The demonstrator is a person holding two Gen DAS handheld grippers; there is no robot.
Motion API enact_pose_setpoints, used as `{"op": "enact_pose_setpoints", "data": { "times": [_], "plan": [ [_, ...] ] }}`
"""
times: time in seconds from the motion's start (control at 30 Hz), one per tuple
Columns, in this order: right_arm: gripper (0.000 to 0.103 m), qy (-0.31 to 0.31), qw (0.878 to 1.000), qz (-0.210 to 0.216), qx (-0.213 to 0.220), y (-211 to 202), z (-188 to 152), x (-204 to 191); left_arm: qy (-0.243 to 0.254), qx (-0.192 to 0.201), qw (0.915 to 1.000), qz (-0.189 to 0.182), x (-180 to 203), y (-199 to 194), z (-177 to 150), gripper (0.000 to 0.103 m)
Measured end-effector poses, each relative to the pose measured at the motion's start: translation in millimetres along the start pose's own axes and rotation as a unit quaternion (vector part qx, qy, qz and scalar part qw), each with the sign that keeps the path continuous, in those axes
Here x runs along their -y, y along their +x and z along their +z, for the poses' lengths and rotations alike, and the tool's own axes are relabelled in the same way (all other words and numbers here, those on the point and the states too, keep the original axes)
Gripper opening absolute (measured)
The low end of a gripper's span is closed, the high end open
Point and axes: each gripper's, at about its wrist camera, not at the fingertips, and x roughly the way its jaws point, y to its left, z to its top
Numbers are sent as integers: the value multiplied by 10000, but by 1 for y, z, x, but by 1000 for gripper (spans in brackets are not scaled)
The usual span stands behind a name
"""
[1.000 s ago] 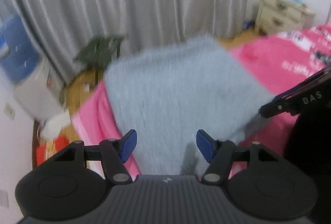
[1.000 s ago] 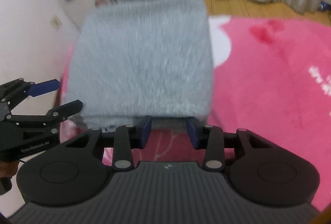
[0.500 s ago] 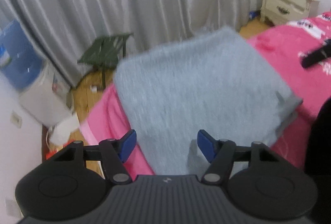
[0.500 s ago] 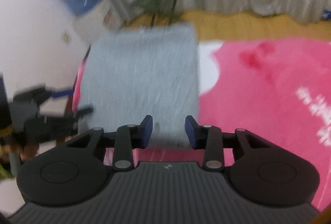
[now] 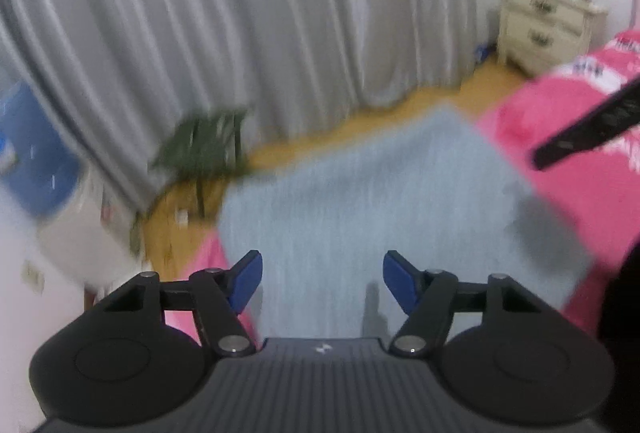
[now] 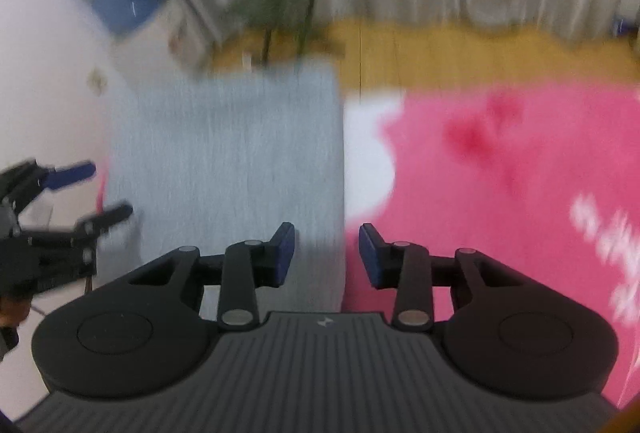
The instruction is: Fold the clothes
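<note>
grey folded garment (image 6: pixel 224 161): laid flat at the pink bedspread (image 6: pixel 500 169) corner, long axis pointed toward the curtain.
left gripper (image 5: pixel 322 279): spread, just been opening, nothing pinched.
right gripper (image 6: pixel 326 253): partly spread, nothing held.

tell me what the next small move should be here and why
Probably draw both grippers back from the folded grey garment. It already lies as a flat rectangle near the corner of the pink bedspread. The left gripper, whose jaws have just been opening, and the right gripper both hold nothing, so this fold looks done.
</note>
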Motion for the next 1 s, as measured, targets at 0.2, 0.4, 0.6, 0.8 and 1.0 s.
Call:
{"op": "enact_pose_setpoints", "data": {
  "times": [0.2, 0.4, 0.6, 0.8, 1.0],
  "plan": [
    [36, -112, 9972, 215, 702, 65, 24, -6, -691, -322, 9967, 263, -13, 88, 23, 71],
    [38, 405, 9985, 176, 308, 69, 12, 20, -439, -120, 9987, 247, -9, 64, 36, 70],
    [42, -308, 9977, 520, -302, 7, -18, -3, 30, -272, 9988, -395, -4, 13, 8, 75],
    [64, -907, 9870, -135, -1318, 64, -57, -36, 461, -870, 9949, -237, 33, 26, -38, 76],
    [60, -499, 9936, -66, -1016, 25, -65, -45, 340, -771, 9962, -214, 32, 8, -46, 83]
  ]
}}
